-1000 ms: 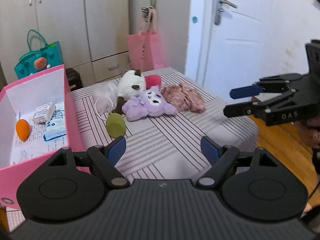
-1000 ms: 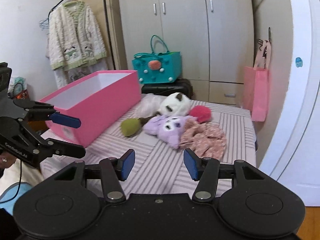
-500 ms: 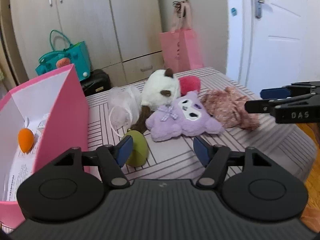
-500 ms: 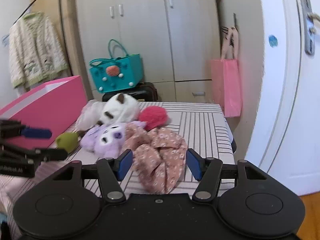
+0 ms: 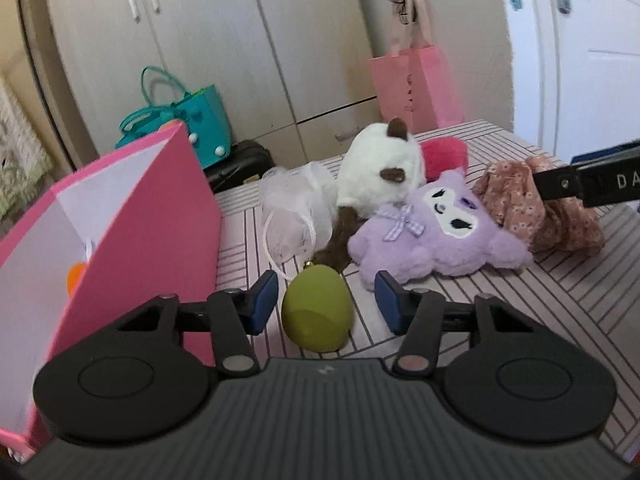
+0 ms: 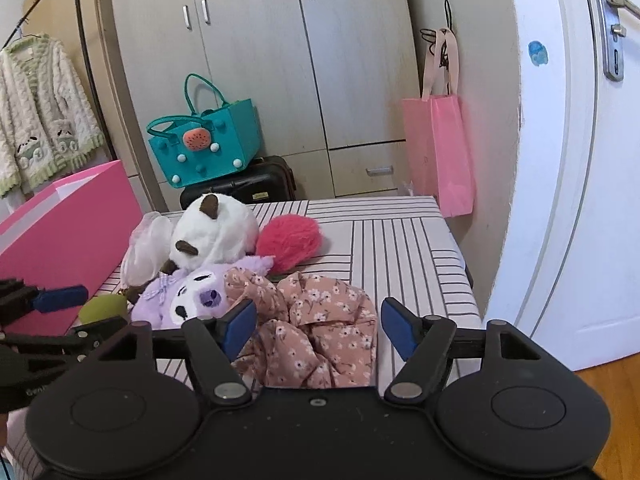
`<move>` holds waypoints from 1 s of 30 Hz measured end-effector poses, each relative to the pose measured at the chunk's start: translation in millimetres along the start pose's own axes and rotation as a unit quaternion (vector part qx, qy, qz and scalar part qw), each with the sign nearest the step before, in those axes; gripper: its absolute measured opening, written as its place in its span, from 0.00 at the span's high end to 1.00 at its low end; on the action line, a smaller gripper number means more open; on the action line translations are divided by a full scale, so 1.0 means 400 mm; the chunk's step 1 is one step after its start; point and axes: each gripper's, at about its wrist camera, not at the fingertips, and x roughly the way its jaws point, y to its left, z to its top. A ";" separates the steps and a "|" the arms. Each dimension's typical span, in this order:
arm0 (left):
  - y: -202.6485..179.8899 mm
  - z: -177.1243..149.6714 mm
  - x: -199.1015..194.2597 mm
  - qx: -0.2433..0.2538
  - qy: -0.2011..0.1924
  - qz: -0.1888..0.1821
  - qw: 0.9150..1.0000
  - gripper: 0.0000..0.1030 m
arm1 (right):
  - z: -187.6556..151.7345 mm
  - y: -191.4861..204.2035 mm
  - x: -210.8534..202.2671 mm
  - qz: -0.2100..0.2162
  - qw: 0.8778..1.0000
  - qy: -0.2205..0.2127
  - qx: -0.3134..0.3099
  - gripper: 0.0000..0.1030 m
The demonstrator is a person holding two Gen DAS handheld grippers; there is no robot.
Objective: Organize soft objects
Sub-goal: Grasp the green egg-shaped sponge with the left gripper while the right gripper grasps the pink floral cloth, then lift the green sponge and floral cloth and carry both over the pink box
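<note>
Two fluffy plushies (image 5: 436,236), smooth green egg-shaped sponge (image 5: 316,312)

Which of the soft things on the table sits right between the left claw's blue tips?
The olive-green egg-shaped sponge. It lies alone at the front between the left claw tips, while the plush toys and floral cloth sit farther back.

We see an olive-green egg-shaped sponge (image 5: 317,312) beside a bright pink box (image 5: 160,248) that is white inside. The plush toy (image 5: 436,236) is lilac with a white face and a checked bow, and the other plush (image 5: 380,172) is white with brown ears. The cloth (image 6: 316,336) is dusty pink with small white flowers. The pompom (image 6: 289,240) is red-pink. The table cover (image 6: 400,248) is pale with dark stripes. The gripper pads (image 6: 400,332) are blue.
</note>
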 end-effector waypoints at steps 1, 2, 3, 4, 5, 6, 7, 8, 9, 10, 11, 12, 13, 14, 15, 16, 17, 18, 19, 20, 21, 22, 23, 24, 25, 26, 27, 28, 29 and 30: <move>0.001 -0.003 0.005 -0.007 0.003 0.002 1.000 0.54 | -0.001 0.003 0.007 -0.004 1.000 0.002 -0.001 0.27; 0.004 -0.006 0.010 -0.015 0.005 0.003 1.000 0.55 | -0.001 0.006 0.015 -0.008 1.000 0.005 -0.003 0.27; 0.007 -0.007 0.018 -0.020 0.009 0.002 1.000 0.55 | -0.002 0.008 0.022 -0.012 1.000 0.009 -0.005 0.27; 0.008 -0.008 0.025 -0.021 0.015 0.001 1.000 0.55 | -0.003 0.009 0.026 -0.013 1.000 0.012 -0.006 0.26; 0.007 -0.009 0.031 -0.017 0.017 0.003 1.000 0.55 | -0.005 0.011 0.031 -0.010 1.000 0.016 -0.008 0.25; 0.006 -0.011 0.038 -0.011 0.019 0.009 1.000 0.55 | -0.008 0.015 0.034 -0.006 1.000 0.019 -0.010 0.23; 0.006 -0.014 0.042 -0.008 0.020 0.012 1.000 0.55 | -0.011 0.017 0.039 -0.003 1.000 0.026 -0.014 0.19; 0.009 -0.016 0.044 -0.011 0.018 0.010 1.000 0.55 | -0.015 0.020 0.045 -0.001 0.999 0.034 -0.021 0.18; 0.013 -0.017 0.045 -0.017 0.018 0.007 1.000 0.55 | -0.020 0.024 0.052 -0.005 0.999 0.043 -0.032 0.18; 0.017 -0.018 0.045 -0.025 0.019 0.005 1.000 0.55 | -0.027 0.027 0.056 -0.008 0.998 0.046 -0.040 0.18; 0.018 -0.019 0.046 -0.028 0.018 0.002 0.999 0.59 | -0.032 0.027 0.059 -0.009 0.998 0.048 -0.041 0.18; 0.018 -0.020 0.045 -0.028 0.016 -0.001 0.999 0.62 | -0.035 0.025 0.058 -0.006 0.998 0.045 -0.037 0.19; 0.015 -0.022 0.043 -0.025 0.013 0.001 1.000 0.63 | -0.037 0.025 0.053 -0.003 0.998 0.042 -0.037 0.31; 0.013 -0.024 0.043 -0.020 0.011 0.003 1.000 0.64 | -0.038 0.025 0.047 0.006 0.999 0.037 -0.039 0.67; 0.011 -0.026 0.041 -0.016 0.009 0.004 1.000 0.65 | -0.038 0.023 0.038 0.019 0.999 0.029 -0.035 0.84; 0.013 -0.027 0.040 -0.020 0.008 0.004 1.000 0.65 | -0.039 0.021 0.028 0.027 0.999 0.023 -0.032 0.88; 0.016 -0.028 0.038 -0.028 0.008 0.002 1.000 0.65 | -0.041 0.022 0.019 0.028 0.999 0.019 -0.035 0.89; 0.020 -0.028 0.036 -0.035 0.008 -0.001 0.999 0.66 | -0.043 0.023 0.006 0.025 0.999 0.010 -0.039 0.89; 0.024 -0.028 0.034 -0.040 0.010 -0.005 0.999 0.66 | -0.044 0.023 -0.001 0.023 0.999 0.006 -0.041 0.89; 0.026 -0.027 0.032 -0.042 0.011 -0.008 0.999 0.66 | -0.045 0.024 -0.007 0.021 0.999 0.009 -0.045 0.89; 0.028 -0.028 0.029 -0.044 0.011 -0.010 0.999 0.66 | -0.046 0.023 -0.013 0.017 0.999 0.009 -0.046 0.89; 0.028 -0.028 0.027 -0.044 0.012 -0.012 0.999 0.66 | -0.046 0.021 -0.020 0.013 0.999 0.006 -0.044 0.89; 0.028 -0.029 0.023 -0.045 0.012 -0.015 0.999 0.65 | -0.045 0.018 -0.027 0.011 0.999 0.005 -0.040 0.89; 0.029 -0.031 0.019 -0.047 0.011 -0.018 0.999 0.65 | -0.043 0.015 -0.034 0.012 0.999 0.004 -0.035 0.89; 0.028 -0.031 0.014 -0.049 0.011 -0.020 0.999 0.65 | -0.042 0.010 -0.042 0.015 1.000 0.000 -0.027 0.88; 0.027 -0.032 0.009 -0.049 0.009 -0.022 0.999 0.65 | -0.041 0.007 -0.053 0.018 1.000 -0.004 -0.022 0.88; 0.026 -0.033 0.002 -0.048 0.006 -0.021 0.999 0.65 | -0.040 0.004 -0.058 0.019 1.000 -0.008 -0.020 0.88; 0.025 -0.034 -0.003 -0.047 0.002 -0.021 0.999 0.65 | -0.040 0.003 -0.065 0.018 1.000 -0.011 -0.020 0.88; 0.024 -0.034 -0.011 -0.044 -0.002 -0.020 0.999 0.65 | -0.040 0.006 -0.073 0.016 1.000 -0.014 -0.022 0.88; 0.024 -0.035 -0.019 -0.043 -0.005 -0.019 0.999 0.65 | -0.040 0.008 -0.083 0.016 0.999 -0.016 -0.024 0.88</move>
